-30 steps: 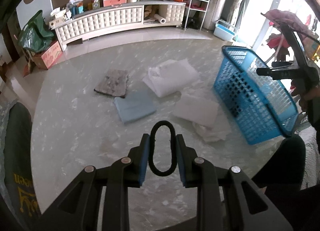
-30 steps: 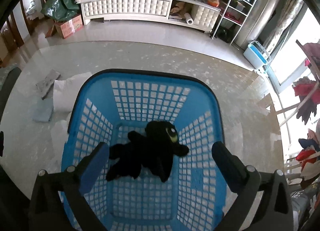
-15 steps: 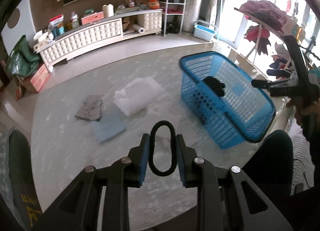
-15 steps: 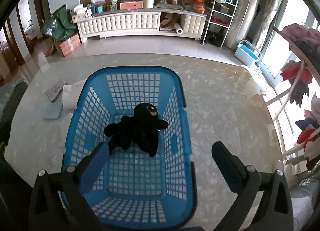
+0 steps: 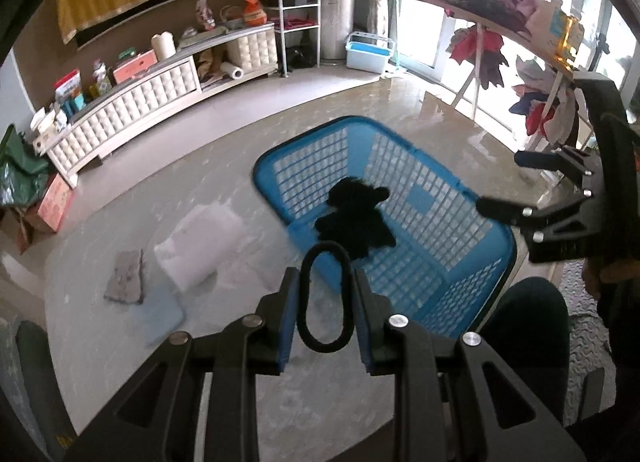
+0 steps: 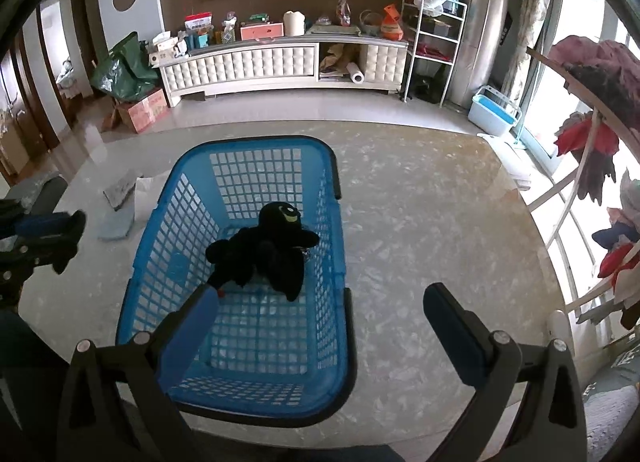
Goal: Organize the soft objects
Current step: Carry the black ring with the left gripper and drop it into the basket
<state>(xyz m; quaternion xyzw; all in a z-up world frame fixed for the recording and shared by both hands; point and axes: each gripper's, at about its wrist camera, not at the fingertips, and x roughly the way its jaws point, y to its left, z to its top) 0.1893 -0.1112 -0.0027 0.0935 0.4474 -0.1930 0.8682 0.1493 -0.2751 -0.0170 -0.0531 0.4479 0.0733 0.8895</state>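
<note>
A blue plastic basket (image 5: 460, 258) stands on the marble floor; it also shows in the right wrist view (image 6: 168, 238). A black plush toy (image 5: 356, 213) lies inside it, seen with its eye in the right wrist view (image 6: 268, 250). My left gripper (image 5: 326, 298) is shut on a black loop (image 5: 325, 298), held above the floor near the basket's near corner. My right gripper (image 6: 320, 302) is open and empty above the basket's near end; it also shows in the left wrist view (image 5: 500, 185). A white pillow (image 5: 200, 246), a light blue folded cloth (image 5: 160, 314) and a grey mat (image 5: 126, 276) lie left of the basket.
A white cabinet (image 6: 280, 61) with clutter runs along the far wall, with a white wire shelf (image 6: 432, 41) beside it. A clothes rack with garments (image 6: 592, 133) stands at the right by the window. A green bag and a cardboard box (image 6: 136, 101) sit at the far left.
Both grippers have risen and pulled back. The left view has swung right, bringing the basket and the plush to centre. The plush lies still in the basket; the right gripper stays open.
</note>
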